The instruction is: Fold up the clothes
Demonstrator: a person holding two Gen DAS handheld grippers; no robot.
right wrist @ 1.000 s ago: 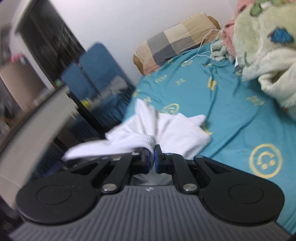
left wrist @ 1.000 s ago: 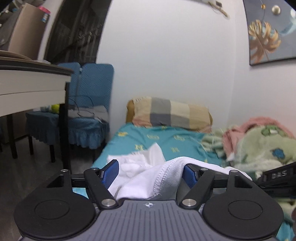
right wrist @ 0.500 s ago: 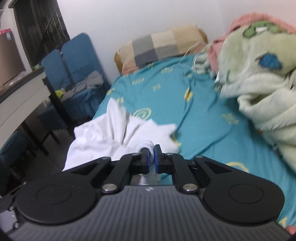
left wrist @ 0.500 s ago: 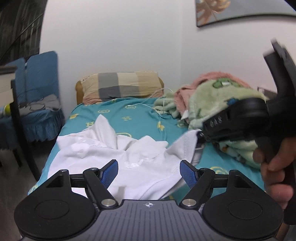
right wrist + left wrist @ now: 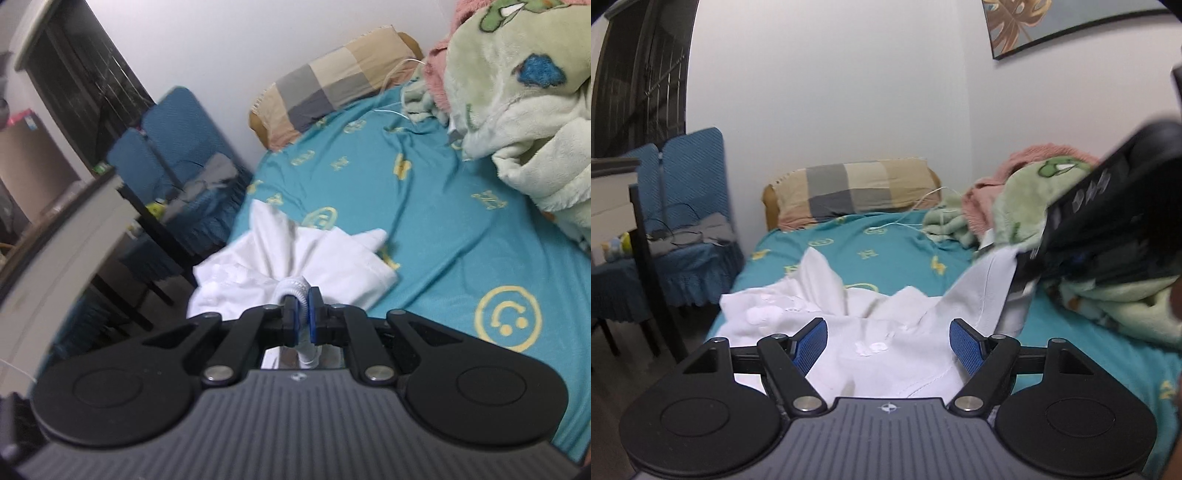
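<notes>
Teal bedsheet (image 5: 886,254) under white garment (image 5: 871,332)

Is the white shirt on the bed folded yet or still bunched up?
Not folded: the white shirt lies crumpled on the bed, with one edge pinched and lifted by the right tongs.

Shirt (image 5: 871,325) spread on the near part of the bed (image 5: 886,254), pillow (image 5: 857,192) at its far end against the wall, blankets (image 5: 1027,206) on the right, chairs (image 5: 683,192) left of the bed, tabletop (image 5: 613,184) beside them
</notes>
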